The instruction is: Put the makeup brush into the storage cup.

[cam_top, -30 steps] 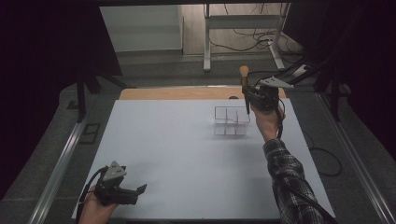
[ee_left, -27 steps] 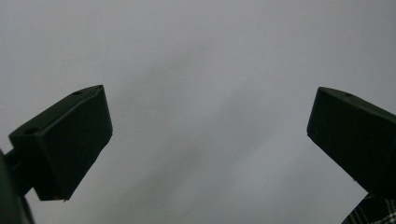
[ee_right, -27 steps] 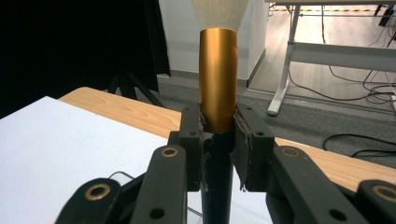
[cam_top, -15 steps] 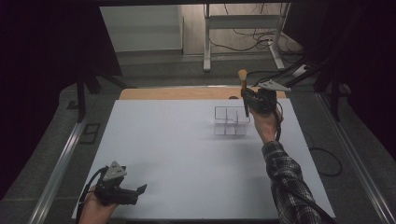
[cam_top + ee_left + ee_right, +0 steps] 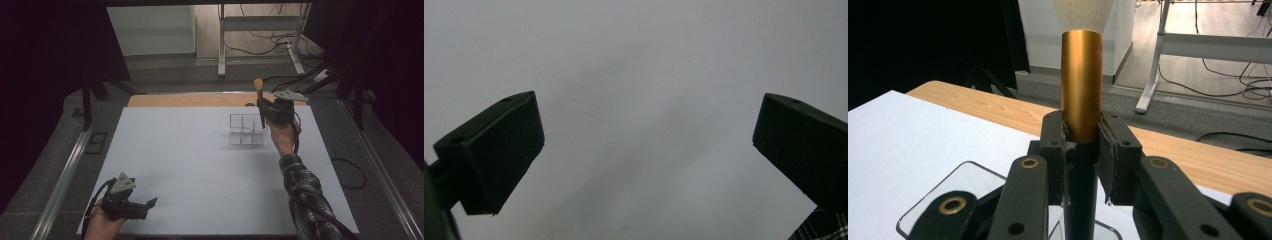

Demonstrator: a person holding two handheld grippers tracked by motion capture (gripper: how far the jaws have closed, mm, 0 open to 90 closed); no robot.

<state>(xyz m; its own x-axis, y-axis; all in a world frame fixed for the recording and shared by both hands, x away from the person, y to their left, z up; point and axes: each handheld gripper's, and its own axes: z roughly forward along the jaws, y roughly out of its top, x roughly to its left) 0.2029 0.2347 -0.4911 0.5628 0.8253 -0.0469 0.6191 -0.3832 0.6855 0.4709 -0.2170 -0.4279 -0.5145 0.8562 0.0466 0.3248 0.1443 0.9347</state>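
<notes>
Glossy gold metal brush (image 5: 1081, 85) ferrule
</notes>
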